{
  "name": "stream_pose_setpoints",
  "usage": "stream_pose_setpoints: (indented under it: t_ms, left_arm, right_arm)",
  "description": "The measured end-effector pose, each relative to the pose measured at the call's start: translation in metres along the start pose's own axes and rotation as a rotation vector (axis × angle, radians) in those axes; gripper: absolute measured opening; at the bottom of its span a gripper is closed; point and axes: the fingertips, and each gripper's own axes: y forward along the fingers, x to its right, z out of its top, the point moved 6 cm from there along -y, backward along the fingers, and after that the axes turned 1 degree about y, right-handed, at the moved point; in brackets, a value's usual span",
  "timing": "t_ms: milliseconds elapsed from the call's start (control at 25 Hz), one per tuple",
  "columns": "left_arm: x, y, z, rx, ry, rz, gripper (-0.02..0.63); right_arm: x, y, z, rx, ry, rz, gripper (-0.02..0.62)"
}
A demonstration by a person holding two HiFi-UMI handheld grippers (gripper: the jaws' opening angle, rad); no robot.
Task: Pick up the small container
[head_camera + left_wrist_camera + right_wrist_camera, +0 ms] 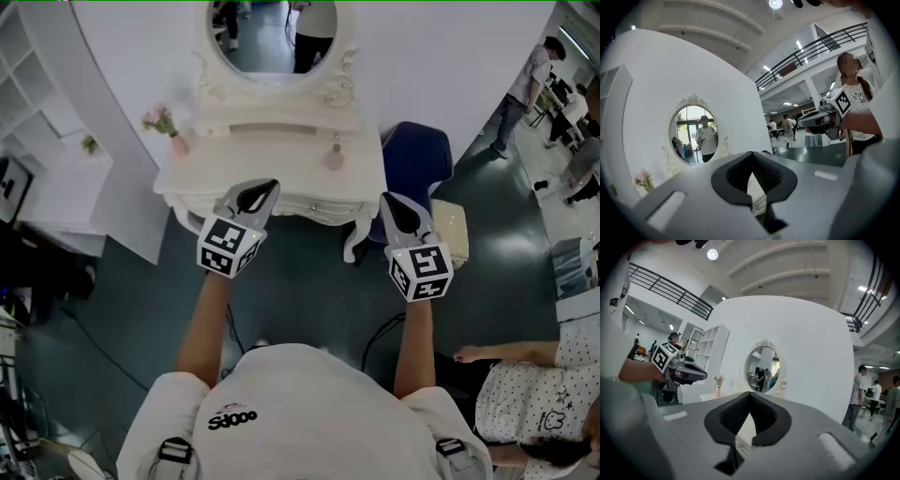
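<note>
I am at the very start: nothing is picked up, and both hands hang short of the desk (281, 183), held about level. My left gripper (271, 187) has its fingers (733, 178) brought together at the tips with nothing in them, and my right gripper (385, 199) is the same, its fingers (723, 420) fully closed and empty. What I take for the small container (335, 156) is a pinkish, bottle-like thing standing on the desk top right of centre, under the right side of the mirror (272, 33) and well apart from the vase (176, 142) of flowers at the left end. Neither gripper view shows it clearly past my own fingers. It stands nearer my right side, so I judge that is the hand to use. The next move calls for spreading those fingers first, then carrying them forward over the front edge of the desk, lining up so that one finger passes each side of the container, and closing only then. It looks narrow and light, so a nudge from a closed tip could knock it over
</note>
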Motion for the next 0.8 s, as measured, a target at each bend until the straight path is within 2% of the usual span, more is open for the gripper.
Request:
stream_pose_setpoints:
  t_ms: [440, 640, 800]
  left_arm:
    - [0.035, 0.029, -0.010, -0.022, -0.044, 0.055, 0.020]
    - [0.011, 0.057, -0.020, -0.028, -0.047, 0.069, 0.020]
    - [-0.028, 0.093, -0.027, -0.020, -0.029, 0.053, 0.020]
  right_arm:
    - [0.043, 0.001, -0.035, -0.048, 0.052, 0.104, 0.002]
    - [0.062, 0.033, -0.041, -0.040, 0.057, 0.102, 0.002]
    - [0.076, 0.075, -0.042, -0.046, 0.054, 0.067, 0.002]
